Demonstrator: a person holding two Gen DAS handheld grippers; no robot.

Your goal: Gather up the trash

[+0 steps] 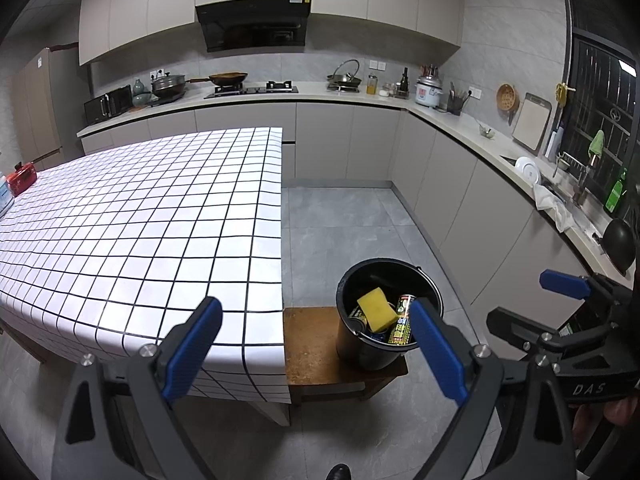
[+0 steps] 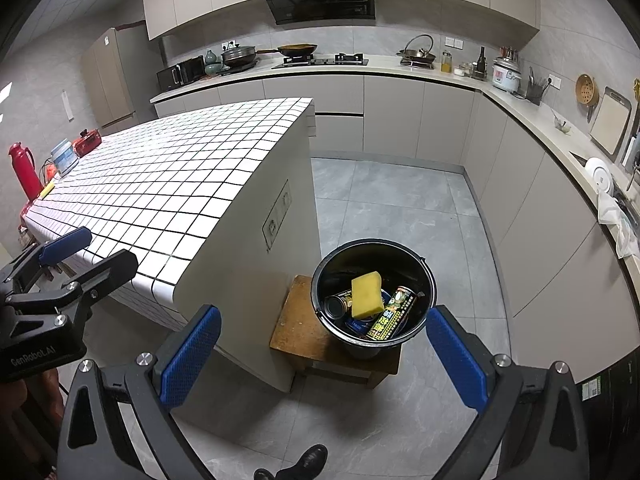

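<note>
A black bucket (image 1: 360, 344) (image 2: 332, 276) stands on a low wooden stool (image 1: 312, 344) (image 2: 298, 328) beside the white checked table (image 1: 132, 220) (image 2: 160, 168). Inside lie a yellow sponge (image 1: 376, 308) (image 2: 366, 294) and several drink cans (image 1: 402, 326) (image 2: 394, 312). My left gripper (image 1: 316, 344) is open and empty, held above the table's corner and the bucket. My right gripper (image 2: 324, 352) is open and empty, held above the stool. Each gripper shows at the edge of the other's view, the right one (image 1: 568, 292) and the left one (image 2: 76, 256).
Red containers (image 2: 86, 140), a red flask (image 2: 24, 172) and a small box (image 2: 64, 158) sit at the table's far left end. Kitchen counters (image 2: 520, 104) with pans, a rice cooker and a sink run along the back and right. Grey tiled floor (image 2: 392, 200) lies between. My shoe (image 2: 308, 460) is below.
</note>
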